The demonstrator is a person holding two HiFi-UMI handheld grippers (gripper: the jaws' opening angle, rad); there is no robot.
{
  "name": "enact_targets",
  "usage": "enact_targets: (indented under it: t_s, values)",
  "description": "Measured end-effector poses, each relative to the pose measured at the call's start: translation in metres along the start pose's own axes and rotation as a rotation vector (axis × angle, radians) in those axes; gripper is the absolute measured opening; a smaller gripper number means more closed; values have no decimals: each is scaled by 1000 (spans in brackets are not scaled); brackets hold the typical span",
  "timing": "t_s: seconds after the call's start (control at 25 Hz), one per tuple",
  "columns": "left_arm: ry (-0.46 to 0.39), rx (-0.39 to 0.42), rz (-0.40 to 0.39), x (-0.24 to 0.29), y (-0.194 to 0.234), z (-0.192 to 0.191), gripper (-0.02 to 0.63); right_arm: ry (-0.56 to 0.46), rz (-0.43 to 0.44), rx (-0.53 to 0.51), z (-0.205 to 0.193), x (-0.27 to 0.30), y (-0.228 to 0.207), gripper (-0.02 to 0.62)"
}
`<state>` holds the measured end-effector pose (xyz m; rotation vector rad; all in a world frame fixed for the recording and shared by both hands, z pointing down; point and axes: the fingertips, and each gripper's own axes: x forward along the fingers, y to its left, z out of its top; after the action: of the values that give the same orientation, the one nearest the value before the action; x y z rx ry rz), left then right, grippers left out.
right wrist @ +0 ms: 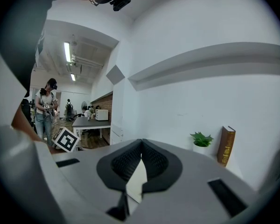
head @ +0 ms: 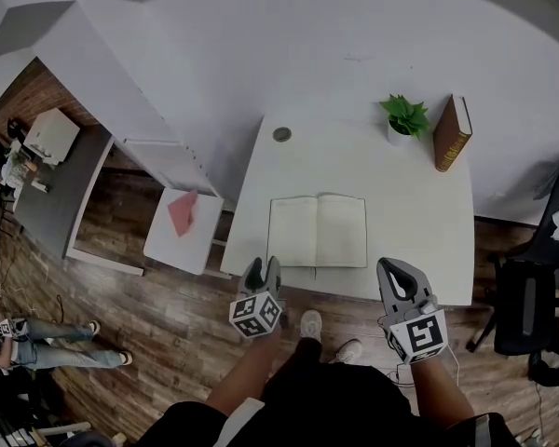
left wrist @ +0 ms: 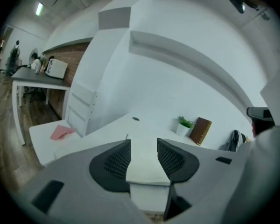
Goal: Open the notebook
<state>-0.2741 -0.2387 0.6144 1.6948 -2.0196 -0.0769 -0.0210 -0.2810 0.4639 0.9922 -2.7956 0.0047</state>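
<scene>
The notebook (head: 317, 231) lies open and flat on the white table (head: 405, 212), its blank pages facing up near the front edge. My left gripper (head: 262, 268) hovers just off that edge, in front of the notebook's left page, jaws open and empty. In the left gripper view the pale pages (left wrist: 144, 164) show through the gap between the dark pads (left wrist: 116, 161). My right gripper (head: 397, 268) is held off the front edge to the right of the notebook, its jaws shut with the tips touching and nothing held (right wrist: 141, 158).
At the table's far side stand a small potted plant (head: 405, 116) and an upright brown book (head: 452, 133); a small round object (head: 281, 134) lies far left. A low white side table (head: 168, 245) with a pink item (head: 184, 212) stands left. A black chair (head: 531, 315) stands right.
</scene>
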Motion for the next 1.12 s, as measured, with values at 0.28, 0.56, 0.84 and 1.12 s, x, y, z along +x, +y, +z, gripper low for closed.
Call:
enact_targets:
  t_s: [0.28, 0.56, 0.84, 1.12]
  values:
    - [-88, 263, -255, -8, -97, 54, 6, -39, -13, -33, 11, -1, -5, 2]
    - [-126, 408, -400, -23, -153, 67, 6, -14, -8, -78, 14, -5, -4, 2]
    - [-111, 416, -387, -25, -154, 65, 6, -25, -15, -91, 20, -7, -7, 2]
    - [-91, 430, -370, -28, -151, 60, 6, -32, -22, -83, 20, -8, -6, 2]
